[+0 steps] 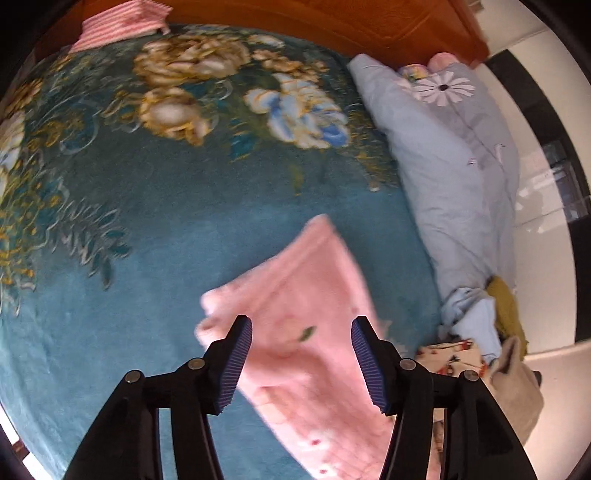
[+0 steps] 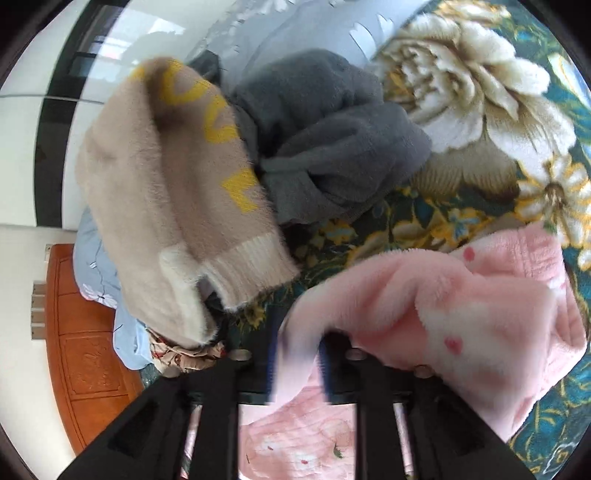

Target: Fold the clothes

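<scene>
**Over the bed, both grippers slack above a pink garment**

On the teal flowered blanket (image 1: 155, 229) a pink garment (image 1: 310, 325) is spread, toward the bed's right edge as the left wrist view shows it. The left gripper (image 1: 301, 354) is held above it with jaws parted about halfway; the fabric is seen between the pads (image 1: 238, 365) but is not pressed by them. The right gripper (image 2: 299, 363) is blurred; pink fleece is draped across and between its fingers, and whether it is pinched cannot be told. Along the bed's edge a blue quilt (image 1: 443, 177) is rolled. Beside it a beige sweater (image 2: 166, 206) and a grey garment (image 2: 332, 147) are heaped. A wooden headboard (image 1: 332, 26) is seen behind.
</scene>
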`<state>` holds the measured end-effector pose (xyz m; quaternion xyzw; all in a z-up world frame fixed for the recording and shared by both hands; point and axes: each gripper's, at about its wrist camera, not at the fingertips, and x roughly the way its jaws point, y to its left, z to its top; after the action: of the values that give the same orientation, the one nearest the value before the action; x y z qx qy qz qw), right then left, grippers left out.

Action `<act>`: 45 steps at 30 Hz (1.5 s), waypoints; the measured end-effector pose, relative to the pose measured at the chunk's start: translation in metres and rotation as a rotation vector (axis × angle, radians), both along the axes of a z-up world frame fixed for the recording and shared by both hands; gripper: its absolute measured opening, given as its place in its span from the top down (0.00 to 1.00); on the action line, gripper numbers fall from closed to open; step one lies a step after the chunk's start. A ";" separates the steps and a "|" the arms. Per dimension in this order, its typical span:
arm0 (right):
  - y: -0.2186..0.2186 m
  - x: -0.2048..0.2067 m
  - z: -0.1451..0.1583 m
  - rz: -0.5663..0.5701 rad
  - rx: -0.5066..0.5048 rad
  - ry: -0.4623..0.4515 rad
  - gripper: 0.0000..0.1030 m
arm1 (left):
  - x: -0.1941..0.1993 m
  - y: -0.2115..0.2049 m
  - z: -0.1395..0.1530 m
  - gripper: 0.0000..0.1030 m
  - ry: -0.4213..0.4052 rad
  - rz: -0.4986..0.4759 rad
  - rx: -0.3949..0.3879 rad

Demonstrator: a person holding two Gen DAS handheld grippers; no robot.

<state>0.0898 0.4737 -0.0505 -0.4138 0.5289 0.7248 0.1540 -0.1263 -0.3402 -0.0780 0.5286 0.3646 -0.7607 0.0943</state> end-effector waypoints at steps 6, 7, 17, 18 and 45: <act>-0.003 0.056 0.024 0.012 0.171 -0.029 0.25 | 0.027 0.005 -0.062 0.42 -0.079 0.041 0.112; -0.006 0.067 0.019 0.038 0.149 -0.058 0.25 | 0.026 0.008 -0.066 0.42 -0.076 0.045 0.120; -0.039 0.120 -0.066 -0.016 -0.030 -0.117 0.25 | -0.003 0.041 -0.066 0.38 -0.072 -0.029 0.134; -0.038 0.117 -0.069 -0.035 -0.030 -0.100 0.25 | -0.002 0.042 -0.067 0.40 -0.078 -0.024 0.136; -0.042 0.162 -0.046 -0.006 -0.059 -0.142 0.86 | 0.081 -0.007 -0.048 0.86 -0.130 -0.086 -0.008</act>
<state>0.2516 0.4312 -0.0969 -0.4669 0.5391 0.6773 0.1808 -0.0453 -0.3474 -0.1263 0.5916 0.3315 -0.7297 0.0870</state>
